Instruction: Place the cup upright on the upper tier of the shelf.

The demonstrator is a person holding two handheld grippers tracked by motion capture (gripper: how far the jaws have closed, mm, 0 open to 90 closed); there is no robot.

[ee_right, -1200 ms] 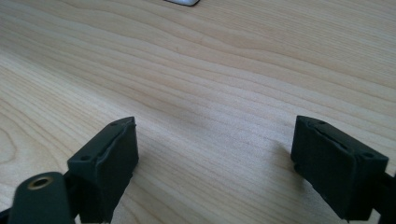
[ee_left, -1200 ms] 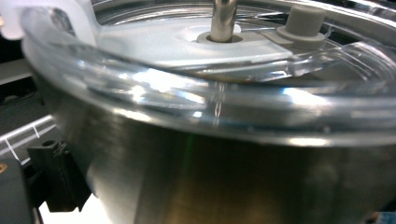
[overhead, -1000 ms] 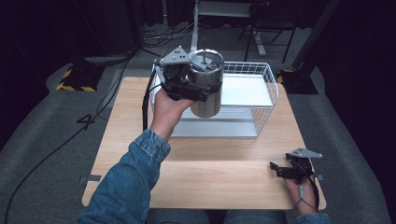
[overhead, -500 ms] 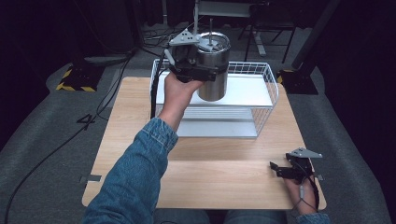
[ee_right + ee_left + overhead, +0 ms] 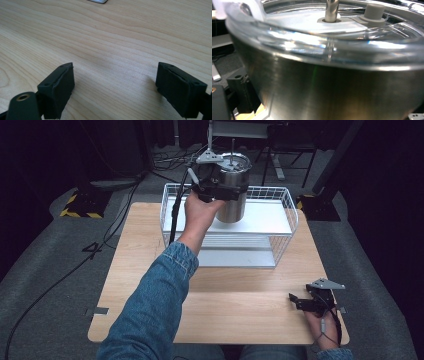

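1. One steel tumbler (image 5: 233,195) hangs over the wire basket (image 5: 287,222) at twelve o'clock, my left claw (image 5: 220,187) clamped around its side.
2. It looks heavy, rigid, slick; gripping beneath the clear lid (image 5: 319,47) seems safest.
3. My right claw (image 5: 120,87) rests, jaws apart, on the wooden table (image 5: 150,270) at five o'clock; dark room beyond.
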